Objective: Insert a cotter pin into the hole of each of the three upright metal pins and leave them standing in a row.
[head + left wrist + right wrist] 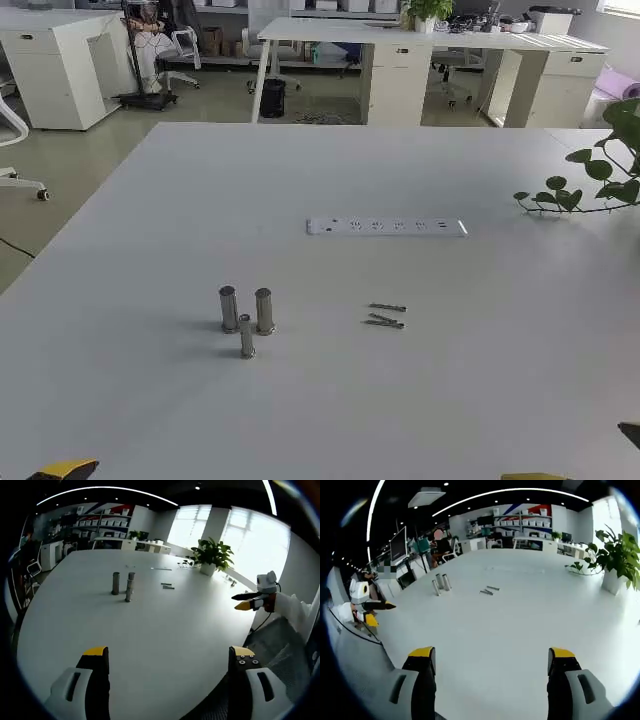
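Observation:
Three upright metal pins (246, 320) stand in a tight cluster on the white table (320, 420), left of centre. Several thin cotter pins (385, 315) lie flat to their right. Both grippers hang back at the table's near edge, far from the parts. My left gripper (168, 652) is open with nothing between its yellow-tipped fingers; the metal pins (125, 584) and cotter pins (167, 585) are well ahead of it. My right gripper (492, 653) is open and holds nothing too, with the metal pins (440, 583) and cotter pins (489, 590) far in front. A yellow fingertip (65, 468) peeks in at the head view's bottom left.
A white power strip (386, 227) is set into the table beyond the parts. A trailing green plant (600, 170) reaches in at the right edge. Desks, chairs and shelves stand behind the table. A potted plant (212, 555) stands at the table's far side.

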Action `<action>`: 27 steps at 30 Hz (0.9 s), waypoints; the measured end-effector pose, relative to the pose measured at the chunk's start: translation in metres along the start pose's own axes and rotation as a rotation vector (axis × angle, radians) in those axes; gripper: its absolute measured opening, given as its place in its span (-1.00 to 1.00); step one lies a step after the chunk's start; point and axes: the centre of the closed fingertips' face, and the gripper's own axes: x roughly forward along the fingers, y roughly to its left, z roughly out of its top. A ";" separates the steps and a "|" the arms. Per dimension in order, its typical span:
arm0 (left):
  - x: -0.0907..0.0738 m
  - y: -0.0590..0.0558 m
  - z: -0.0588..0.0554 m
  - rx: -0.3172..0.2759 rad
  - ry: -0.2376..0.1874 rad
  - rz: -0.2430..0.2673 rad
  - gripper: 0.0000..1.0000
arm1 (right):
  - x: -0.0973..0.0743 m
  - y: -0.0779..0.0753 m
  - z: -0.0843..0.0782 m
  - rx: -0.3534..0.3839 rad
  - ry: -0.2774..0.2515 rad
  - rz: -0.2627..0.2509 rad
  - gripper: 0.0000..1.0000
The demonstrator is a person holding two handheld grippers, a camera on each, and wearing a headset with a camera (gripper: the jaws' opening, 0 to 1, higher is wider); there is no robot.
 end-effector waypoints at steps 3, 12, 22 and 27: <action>0.004 0.000 0.002 0.006 0.005 0.000 0.99 | 0.001 -0.001 0.000 0.006 -0.001 -0.003 0.84; 0.006 -0.003 0.004 0.042 0.024 -0.013 0.99 | -0.001 0.002 -0.005 0.008 0.012 -0.003 0.84; -0.002 -0.003 -0.006 0.031 0.035 -0.002 0.99 | -0.001 0.012 -0.010 0.003 0.041 0.014 0.82; -0.007 0.001 -0.011 0.012 0.038 0.009 0.99 | -0.002 0.008 -0.005 -0.038 0.038 -0.034 0.76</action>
